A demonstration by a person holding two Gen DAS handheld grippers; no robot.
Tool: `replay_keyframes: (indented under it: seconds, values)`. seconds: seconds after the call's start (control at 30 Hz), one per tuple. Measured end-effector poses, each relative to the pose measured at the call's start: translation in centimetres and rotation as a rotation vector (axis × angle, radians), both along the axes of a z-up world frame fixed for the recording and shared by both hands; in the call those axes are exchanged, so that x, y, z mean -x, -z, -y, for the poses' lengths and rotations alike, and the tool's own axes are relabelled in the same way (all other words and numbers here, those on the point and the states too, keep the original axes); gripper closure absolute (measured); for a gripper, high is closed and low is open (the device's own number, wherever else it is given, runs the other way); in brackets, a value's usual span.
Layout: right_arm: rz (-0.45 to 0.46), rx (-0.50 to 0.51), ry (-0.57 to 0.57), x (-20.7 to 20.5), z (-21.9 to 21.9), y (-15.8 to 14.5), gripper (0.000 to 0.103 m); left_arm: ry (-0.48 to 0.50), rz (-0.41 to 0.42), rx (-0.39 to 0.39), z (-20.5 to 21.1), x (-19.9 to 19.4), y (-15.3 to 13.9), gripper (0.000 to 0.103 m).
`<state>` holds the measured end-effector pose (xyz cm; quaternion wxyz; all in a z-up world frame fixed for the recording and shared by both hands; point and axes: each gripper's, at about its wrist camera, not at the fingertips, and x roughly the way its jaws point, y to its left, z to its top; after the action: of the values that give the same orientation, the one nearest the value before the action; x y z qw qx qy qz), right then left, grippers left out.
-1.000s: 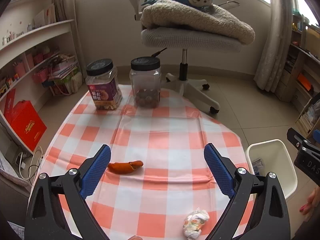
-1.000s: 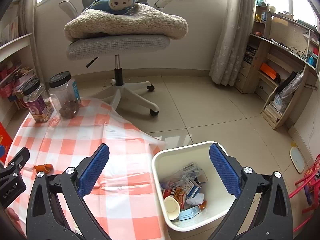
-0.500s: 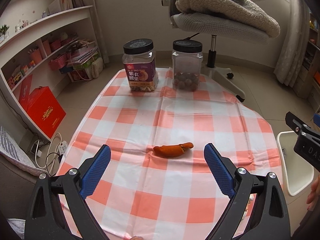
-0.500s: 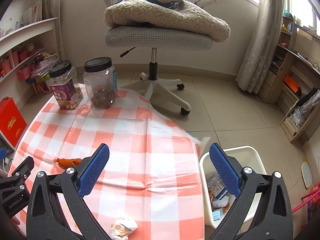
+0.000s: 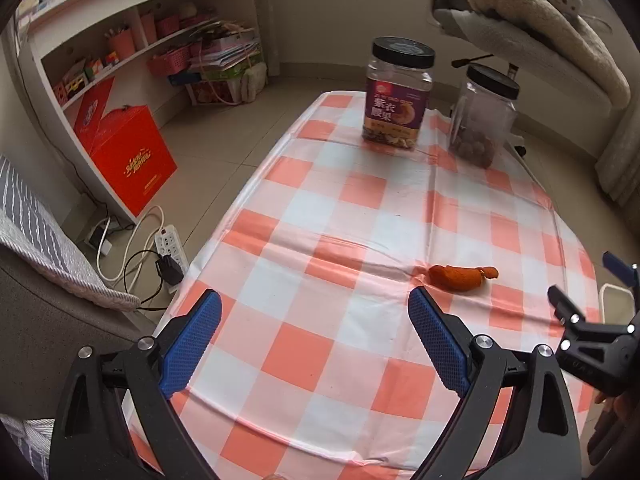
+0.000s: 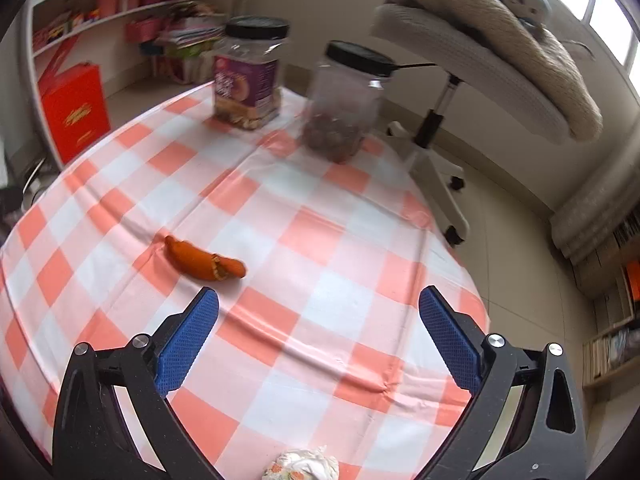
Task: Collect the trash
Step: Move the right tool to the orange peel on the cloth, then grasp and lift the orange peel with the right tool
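An orange peel (image 5: 460,277) lies on the orange-and-white checked tablecloth (image 5: 360,216), just beyond my left gripper's right fingertip; it also shows in the right wrist view (image 6: 204,265), ahead of the left fingertip. A crumpled white wrapper (image 6: 304,465) lies at the table's near edge, below my right gripper. My left gripper (image 5: 314,336) is open and empty above the table's left part. My right gripper (image 6: 318,334) is open and empty above the table's middle; its body shows at the right edge of the left wrist view (image 5: 592,344). A sliver of the white bin (image 5: 610,300) shows past the table's right edge.
Two black-lidded jars stand at the far end: a purple-labelled one (image 5: 398,94) and a clear one (image 5: 482,118). An office chair with a blanket (image 6: 480,52) stands behind them. Shelves, a red box (image 5: 128,156) and a power strip (image 5: 170,246) are left of the table.
Both grippers have swung left, away from the bin and over the table. The bin has left the right wrist view. The peel now sits nearer both grippers. Both stay open.
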<state>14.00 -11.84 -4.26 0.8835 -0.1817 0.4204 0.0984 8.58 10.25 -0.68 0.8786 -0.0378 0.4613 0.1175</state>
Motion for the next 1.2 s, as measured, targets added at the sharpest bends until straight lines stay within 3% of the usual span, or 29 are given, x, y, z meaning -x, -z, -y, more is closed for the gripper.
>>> replay_keyframes:
  seconds: [0.23,0.37,0.43,0.7,0.77,0.97,1.2]
  values:
    - [-0.109,0.091,-0.296,-1.5,-5.7,3.0,0.007,-0.059,0.017,0.071,-3.4,0.2,-1.0,0.011]
    - [-0.185,0.127,-0.377,-3.4,-7.7,4.7,0.008,-0.062,0.007,0.093,-3.8,-0.1,-1.0,0.011]
    - [-0.220,0.132,-0.390,-4.3,-8.1,5.4,0.015,-0.059,0.005,0.102,-3.9,-0.2,-1.0,0.011]
    - [-0.327,0.077,-0.410,-5.3,-8.1,7.2,0.054,-0.039,-0.025,0.135,-4.1,-0.7,-0.4,0.011]
    - [-0.350,0.040,-0.418,-5.0,-8.1,7.2,0.079,-0.042,-0.029,0.143,-4.2,-0.7,-0.4,0.011]
    - [-0.353,-0.058,-0.322,-4.0,-7.2,5.9,0.086,-0.043,-0.021,0.169,-3.8,-0.7,-0.5,0.011]
    - [-0.286,-0.167,-0.135,-2.4,-2.9,1.4,0.087,-0.003,-0.005,0.232,-2.1,-0.7,-0.8,0.012]
